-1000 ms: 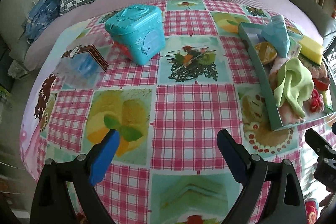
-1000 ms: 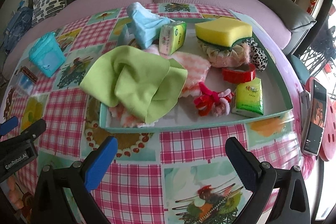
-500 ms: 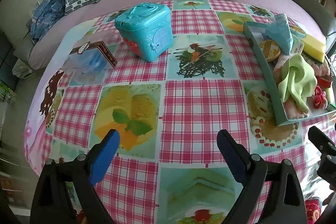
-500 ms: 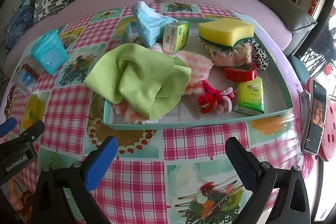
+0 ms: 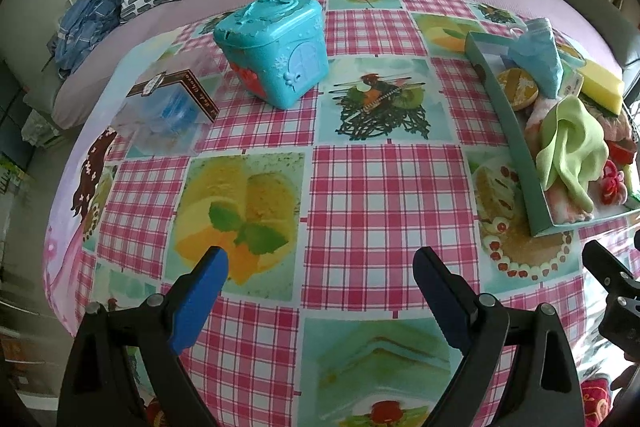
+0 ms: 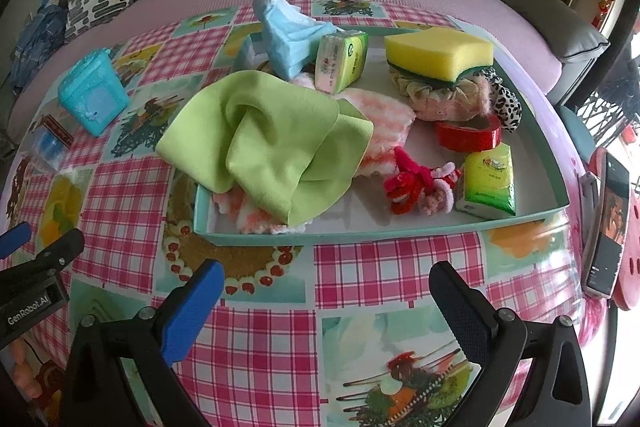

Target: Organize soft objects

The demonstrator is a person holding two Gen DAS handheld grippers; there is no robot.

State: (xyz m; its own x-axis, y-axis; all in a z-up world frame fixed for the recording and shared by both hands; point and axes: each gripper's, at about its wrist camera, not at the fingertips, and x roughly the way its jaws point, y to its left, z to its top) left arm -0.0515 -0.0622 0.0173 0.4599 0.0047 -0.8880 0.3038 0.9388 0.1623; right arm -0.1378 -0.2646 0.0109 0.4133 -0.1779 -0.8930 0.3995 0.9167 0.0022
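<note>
Left tongs (image 5: 316, 269) and right tongs (image 6: 326, 283) hover spread and empty above the checked worktop (image 5: 380, 187). The soft objects, a green cloth (image 6: 272, 143) and a yellow sponge (image 6: 438, 55) among them, lie heaped in the teal tray (image 6: 400, 227).

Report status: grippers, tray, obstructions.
Left gripper open, empty. Right gripper open, empty, short of the tray. Green cloth piled over the other soft items inside. Nothing in the way.
</note>
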